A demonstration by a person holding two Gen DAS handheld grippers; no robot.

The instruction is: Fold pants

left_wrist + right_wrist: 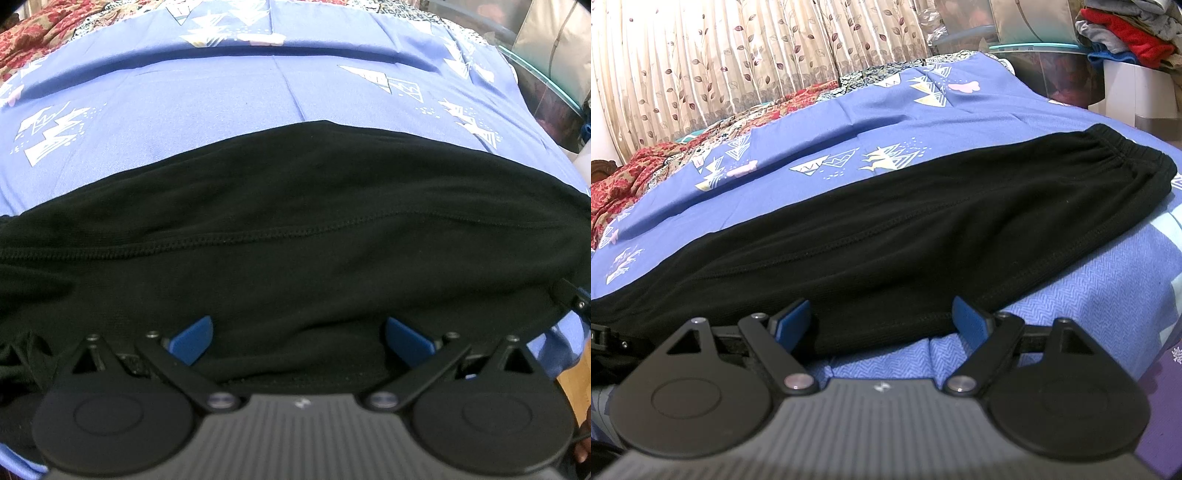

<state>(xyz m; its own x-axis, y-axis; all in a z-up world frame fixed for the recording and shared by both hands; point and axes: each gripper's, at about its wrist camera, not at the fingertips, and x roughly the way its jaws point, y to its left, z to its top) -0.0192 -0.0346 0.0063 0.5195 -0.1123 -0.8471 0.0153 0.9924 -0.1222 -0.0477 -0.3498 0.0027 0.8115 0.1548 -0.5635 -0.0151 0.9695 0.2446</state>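
Note:
Black pants (923, 229) lie flat on a blue patterned bed sheet (849, 122), folded lengthwise, with the elastic waistband (1126, 155) at the far right. In the left wrist view the pants (295, 229) fill the middle, a seam running across. My left gripper (299, 338) is open, its blue pads low over the near part of the fabric. My right gripper (882, 319) is open at the pants' near hem edge, one pad on each side of it. Neither holds anything.
A red floral blanket (635, 173) lies bunched at the bed's far left, before a leaf-print curtain (738, 55). Clear storage bins (1052, 70) and a pile of clothes (1126, 33) stand at the right. The bed's right edge (565, 350) drops to the floor.

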